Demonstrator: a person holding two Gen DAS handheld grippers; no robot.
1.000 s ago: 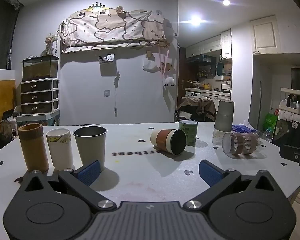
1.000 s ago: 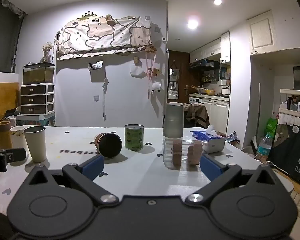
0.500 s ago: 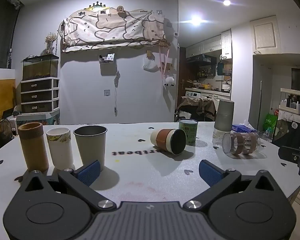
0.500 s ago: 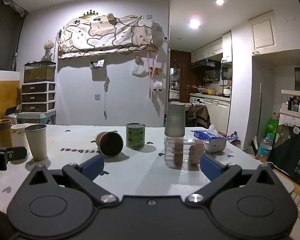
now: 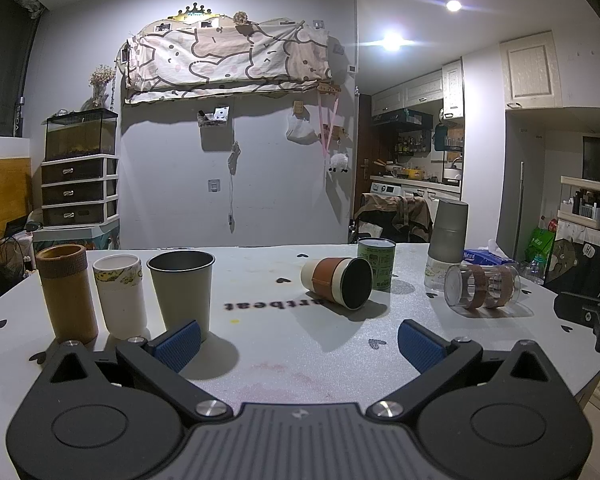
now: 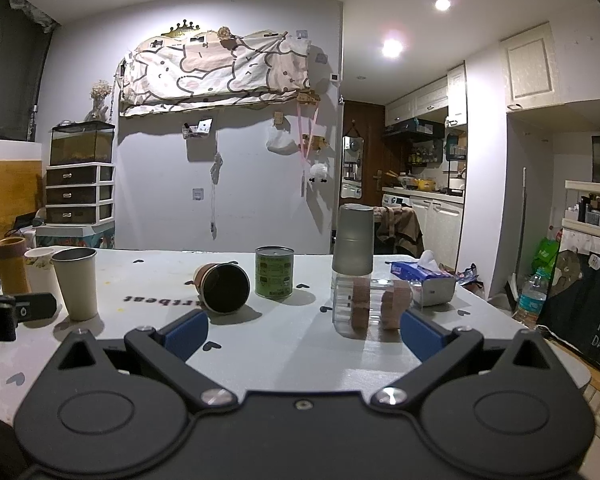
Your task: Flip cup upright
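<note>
Hovering pre-grasp | left gripper point(image 5: 298, 340) and right gripper point(image 6: 304, 330) both spread wide, empty | brown-sleeved paper cup point(image 5: 337, 283) on its side mid-table beside green can point(image 5: 376, 263) | next, likely: reach, clamp sleeve, tip upright

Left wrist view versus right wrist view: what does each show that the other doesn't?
Only the left wrist view shows the right gripper's body at its right edge and the clear cup side-on. Only the right wrist view shows the left gripper's body at its left edge and the whole tissue box. Both show the tipped brown-sleeved cup, green can, three upright cups, and their own open gripper: left gripper, right gripper.
</note>
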